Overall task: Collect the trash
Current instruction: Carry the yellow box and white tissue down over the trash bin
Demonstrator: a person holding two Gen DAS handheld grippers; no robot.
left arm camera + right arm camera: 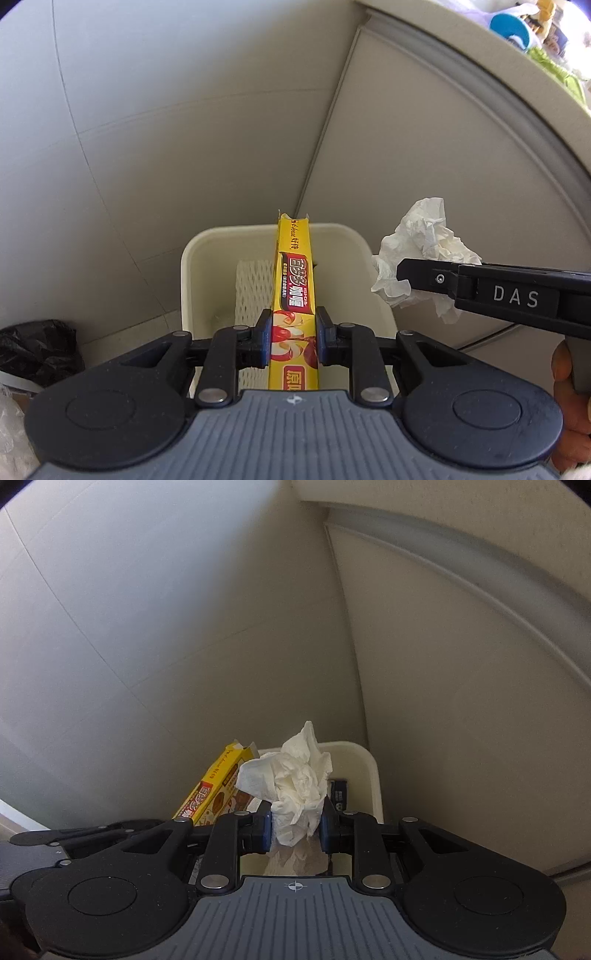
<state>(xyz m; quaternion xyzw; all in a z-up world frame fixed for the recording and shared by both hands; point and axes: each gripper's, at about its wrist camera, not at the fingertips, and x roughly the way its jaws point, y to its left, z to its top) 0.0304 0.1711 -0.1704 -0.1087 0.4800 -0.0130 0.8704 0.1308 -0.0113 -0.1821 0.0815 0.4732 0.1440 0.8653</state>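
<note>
While both tools hung over the cream bin (207,243), left gripper (294,332) clamped the yellow box (295,280); right gripper (295,825) pinched crumpled tissue (295,779).

Left gripper (294,341) clamped on a yellow box (295,291) by its narrow sides, box edge-on and pointing away from the camera, open end flaps at the far tip. Below it, a cream bin (354,236) on the tiled floor (147,129), white foam netting (255,284) inside. Right gripper (417,280) enters from the right edge, pinching a crumpled white tissue (424,240) just right of the bin rim. Black bag (37,347) at lower left. White cabinet (424,147) behind the bin.
</note>
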